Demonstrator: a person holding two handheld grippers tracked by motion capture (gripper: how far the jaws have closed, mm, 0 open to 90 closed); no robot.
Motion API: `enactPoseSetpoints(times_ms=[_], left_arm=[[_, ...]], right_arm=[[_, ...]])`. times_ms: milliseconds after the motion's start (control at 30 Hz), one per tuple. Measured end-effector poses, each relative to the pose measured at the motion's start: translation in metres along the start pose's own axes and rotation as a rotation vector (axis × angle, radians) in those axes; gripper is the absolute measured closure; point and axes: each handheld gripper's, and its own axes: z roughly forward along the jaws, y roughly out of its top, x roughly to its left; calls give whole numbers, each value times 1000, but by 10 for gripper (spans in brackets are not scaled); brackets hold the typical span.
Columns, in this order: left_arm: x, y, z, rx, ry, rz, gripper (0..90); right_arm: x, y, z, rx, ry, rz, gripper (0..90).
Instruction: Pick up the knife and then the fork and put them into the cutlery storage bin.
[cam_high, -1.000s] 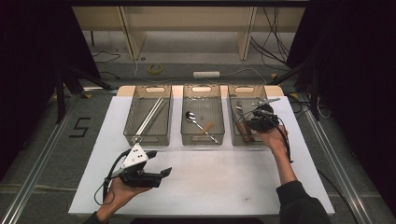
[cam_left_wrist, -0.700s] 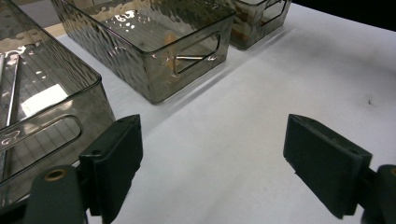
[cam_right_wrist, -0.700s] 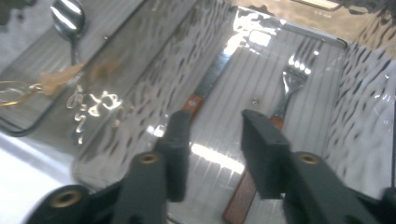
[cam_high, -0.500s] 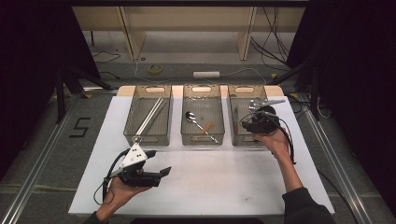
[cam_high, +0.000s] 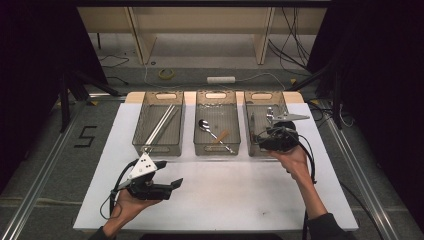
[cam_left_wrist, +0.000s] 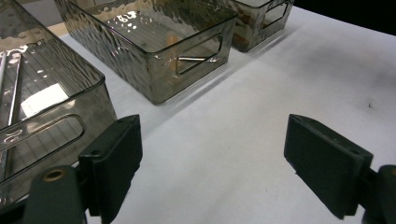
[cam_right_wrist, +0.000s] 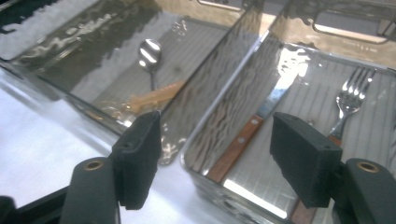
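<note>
Left tool (cam_high: 172, 184): held low over the white surface (cam_high: 240, 200) near its front edge, lying about level; its jaws stand spread with nothing between them.
Left bin (cam_high: 159, 129): just beyond the left tool, with long metal pieces lying in it, perhaps chopsticks, too thin to tell.
Middle bin (cam_high: 216, 128): holds a spoon (cam_right_wrist: 149, 50) and a small pale wooden piece (cam_right_wrist: 154, 98).
Right tool (cam_right_wrist: 217, 156): the right hand (cam_high: 295, 160) holds it at the near wall of the right bin (cam_high: 270, 127); its jaws have just been opening and stand spread, nothing between them.
Knife (cam_right_wrist: 261, 116): lies in the right bin, free, wooden handle toward the tool, just ahead of the jaws.
Fork (cam_right_wrist: 355, 95): beside the knife in the same bin.
Room: bare surface between both hands; narrow gaps separate the bins.
</note>
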Motion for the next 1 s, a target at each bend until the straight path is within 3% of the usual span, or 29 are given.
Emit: enactPoseSetpoints(times_ms=[633, 767, 1000], left_arm=[[4, -1, -1, -7, -2, -20, 188], [4, 0, -1, -7, -4, -26, 188], [2, 1, -1, -15, -8, -25, 187]], right_arm=[[31, -26, -22, -127, 114, -48, 310], [37, -30, -26, -142, 156, -37, 299], [45, -42, -34, -156, 189, -54, 270]])
